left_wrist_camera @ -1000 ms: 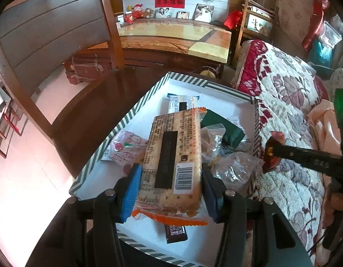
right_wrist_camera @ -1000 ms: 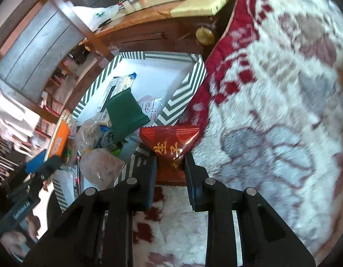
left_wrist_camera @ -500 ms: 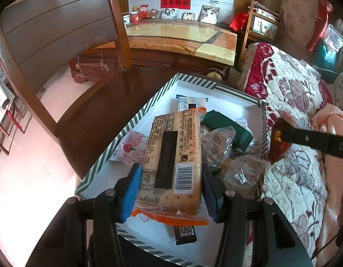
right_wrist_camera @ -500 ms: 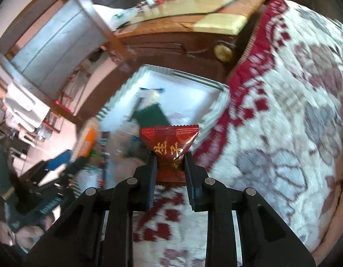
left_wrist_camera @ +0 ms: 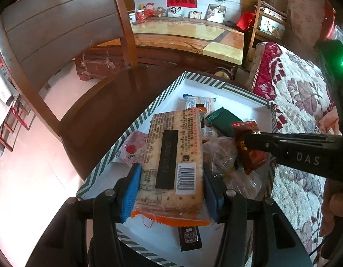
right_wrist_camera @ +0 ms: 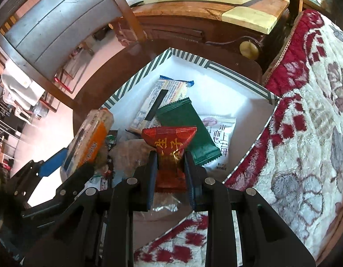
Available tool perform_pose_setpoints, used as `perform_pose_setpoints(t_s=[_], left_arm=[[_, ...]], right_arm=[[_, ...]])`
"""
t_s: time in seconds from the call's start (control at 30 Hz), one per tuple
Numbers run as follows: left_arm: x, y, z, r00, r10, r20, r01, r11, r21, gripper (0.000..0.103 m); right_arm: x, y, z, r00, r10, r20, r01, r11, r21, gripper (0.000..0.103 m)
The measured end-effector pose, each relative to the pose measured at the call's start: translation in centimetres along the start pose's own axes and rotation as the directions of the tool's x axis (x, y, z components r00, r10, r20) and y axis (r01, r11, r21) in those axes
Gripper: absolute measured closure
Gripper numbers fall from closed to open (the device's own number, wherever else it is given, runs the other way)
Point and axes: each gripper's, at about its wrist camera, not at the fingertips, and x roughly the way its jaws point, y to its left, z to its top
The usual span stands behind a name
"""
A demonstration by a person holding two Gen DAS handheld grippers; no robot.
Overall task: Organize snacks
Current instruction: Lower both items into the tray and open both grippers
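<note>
Because both hands carry a snack above the striped box (left_wrist_camera: 218, 84), neither pack has been set down yet: the left gripper (left_wrist_camera: 171, 184) has its blue pads pressed on the sides of the long cracker pack (left_wrist_camera: 175, 155), held lengthwise over the box's near half, and the right gripper (right_wrist_camera: 170, 166) is pinched tight on the waist of the small red packet (right_wrist_camera: 169, 142), poised over the middle of the box, probably to drop it among the others. From the right wrist, the box floor is visible: a green packet (right_wrist_camera: 189, 129), a white pack with printed characters (right_wrist_camera: 220, 133) and a blue-edged biscuit pack (right_wrist_camera: 164, 91) lying loose. Only the left wrist view shows a pink-and-white packet (left_wrist_camera: 132, 149) by the left wall and a dark bar (left_wrist_camera: 189, 237) under the crackers
</note>
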Motion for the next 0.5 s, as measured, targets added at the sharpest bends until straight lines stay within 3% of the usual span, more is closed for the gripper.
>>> perform_pose_setpoints(t_s=[0.07, 0.13, 0.2, 0.3, 0.5], left_arm=[[0.1, -0.1, 0.0, 1.0, 0.007, -0.002, -0.007, 1.0, 0.001, 0.045], [0.1, 0.0, -0.1, 1.0, 0.008, -0.005, -0.008, 1.0, -0.003, 0.035], [0.0, 0.1, -0.1, 1.0, 0.003, -0.003, -0.003, 1.0, -0.005, 0.031], [-0.6, 0.1, -0.2, 1.0, 0.023, 0.018, -0.023, 1.0, 0.0, 0.022], [-2.7, 0.2, -0.3, 0.995, 0.036, 0.092, -0.037, 0.999, 0.009, 0.012]], right_arm=[[0.2, -0.2, 0.0, 1.0, 0.001, 0.001, -0.001, 1.0, 0.015, 0.075], [0.3, -0.2, -0.2, 1.0, 0.008, -0.003, -0.008, 1.0, 0.025, 0.057], [0.0, 0.1, -0.4, 1.0, 0.009, 0.011, -0.009, 1.0, 0.022, 0.05], [-1.1, 0.6, -0.6, 0.999, 0.007, 0.05, -0.007, 1.0, 0.01, 0.05], [-4.4, 0.9, -1.6, 0.992, -0.006, 0.128, 0.006, 1.0, 0.002, 0.05]])
